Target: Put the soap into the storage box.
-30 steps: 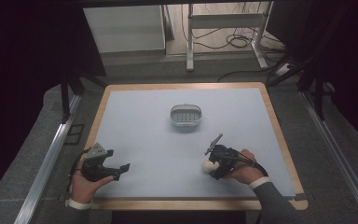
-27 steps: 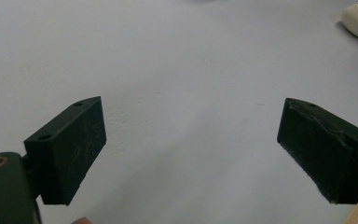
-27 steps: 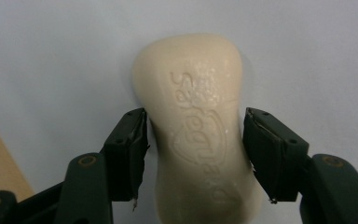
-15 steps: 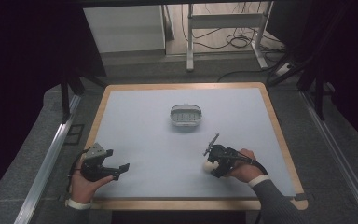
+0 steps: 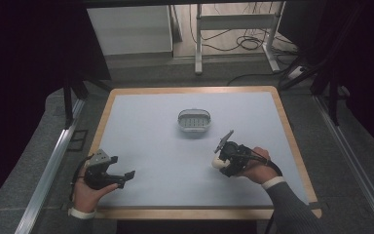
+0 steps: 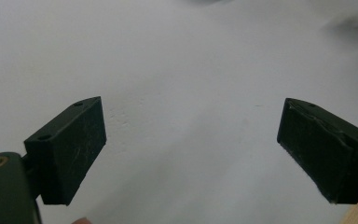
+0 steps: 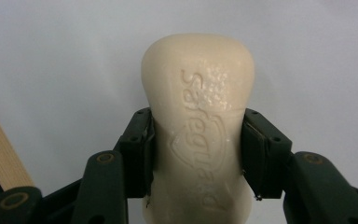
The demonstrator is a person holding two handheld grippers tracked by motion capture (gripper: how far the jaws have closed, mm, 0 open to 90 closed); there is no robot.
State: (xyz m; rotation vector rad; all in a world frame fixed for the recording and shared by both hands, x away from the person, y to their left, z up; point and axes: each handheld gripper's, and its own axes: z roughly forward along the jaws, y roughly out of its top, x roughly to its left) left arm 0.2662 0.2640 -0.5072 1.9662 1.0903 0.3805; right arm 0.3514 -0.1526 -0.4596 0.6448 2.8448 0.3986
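- The right gripper point(image 7: 196, 154) pinches a cream, waisted bar of soap with embossed lettering point(image 7: 198, 126) by its narrow middle, just above the pale blue tabletop point(image 5: 146, 136); the slick bar could squirt out forward if squeezed harder
- The small grey slotted plastic soap dish point(image 5: 193, 121) sits ahead and left of this gripper; a tilted release could miss it
- The left gripper point(image 6: 191, 154) stands spread, holding nothing, well apart

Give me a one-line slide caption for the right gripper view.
Right gripper shut on a cream soap bar above the pale blue table.
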